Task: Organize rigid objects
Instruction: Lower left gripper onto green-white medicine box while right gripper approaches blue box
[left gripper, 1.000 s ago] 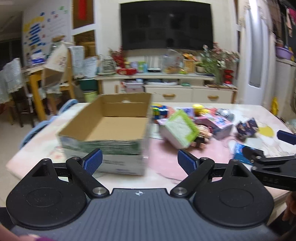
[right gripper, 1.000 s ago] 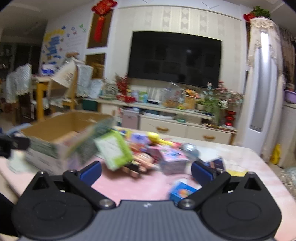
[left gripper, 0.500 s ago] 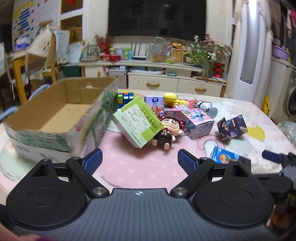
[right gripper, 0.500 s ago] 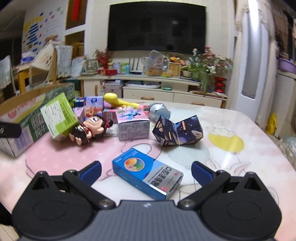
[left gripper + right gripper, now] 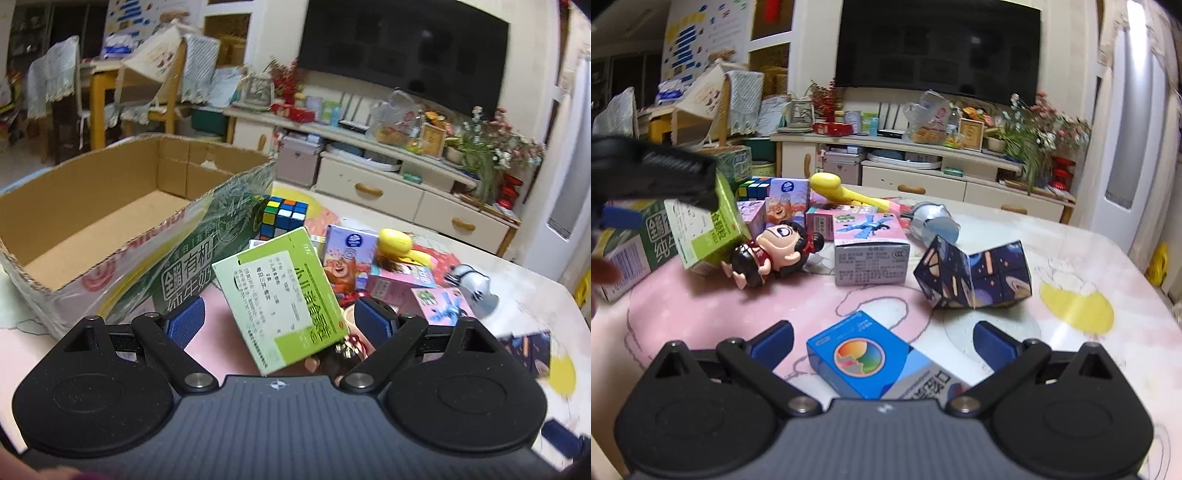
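Cardboard box (image 5: 110,206): 1 | green carton (image 5: 280,299): 1 | left tongs (image 5: 279,321), right tongs (image 5: 882,338): both spread

Warm, dimmish indoor light from overhead, soft short shadows. Heavy fisheye bend at frame edges, corners vignette dark. Glare sheen on the surface (image 5: 1082,258) far right. Left view smeared at its right edge; the other gripper (image 5: 657,173) in the right view is motion-blurred. Background soft.
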{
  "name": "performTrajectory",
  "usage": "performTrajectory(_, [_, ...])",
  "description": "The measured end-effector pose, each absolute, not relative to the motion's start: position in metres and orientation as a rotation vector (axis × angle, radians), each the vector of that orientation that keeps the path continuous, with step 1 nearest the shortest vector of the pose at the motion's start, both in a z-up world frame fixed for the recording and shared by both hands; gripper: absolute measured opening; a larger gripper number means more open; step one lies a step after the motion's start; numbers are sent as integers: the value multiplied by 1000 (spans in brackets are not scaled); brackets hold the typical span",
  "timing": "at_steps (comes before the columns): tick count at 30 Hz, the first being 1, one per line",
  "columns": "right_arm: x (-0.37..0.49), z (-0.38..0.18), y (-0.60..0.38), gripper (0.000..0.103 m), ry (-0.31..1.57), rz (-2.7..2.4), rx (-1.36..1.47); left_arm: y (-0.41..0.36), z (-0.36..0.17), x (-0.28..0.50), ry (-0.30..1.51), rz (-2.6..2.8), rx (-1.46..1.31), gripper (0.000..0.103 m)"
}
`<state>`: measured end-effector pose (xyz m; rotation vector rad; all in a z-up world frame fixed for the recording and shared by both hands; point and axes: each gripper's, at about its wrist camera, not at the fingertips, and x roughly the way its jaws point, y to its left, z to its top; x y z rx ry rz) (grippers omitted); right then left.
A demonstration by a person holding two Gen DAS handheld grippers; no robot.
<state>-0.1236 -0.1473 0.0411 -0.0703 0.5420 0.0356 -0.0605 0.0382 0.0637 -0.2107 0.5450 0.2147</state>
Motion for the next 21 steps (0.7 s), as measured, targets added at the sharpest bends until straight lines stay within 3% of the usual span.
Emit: performTrajectory(21, [-100,26,-159,100,722,120,-44,41,61,-30,685,172,-30,103])
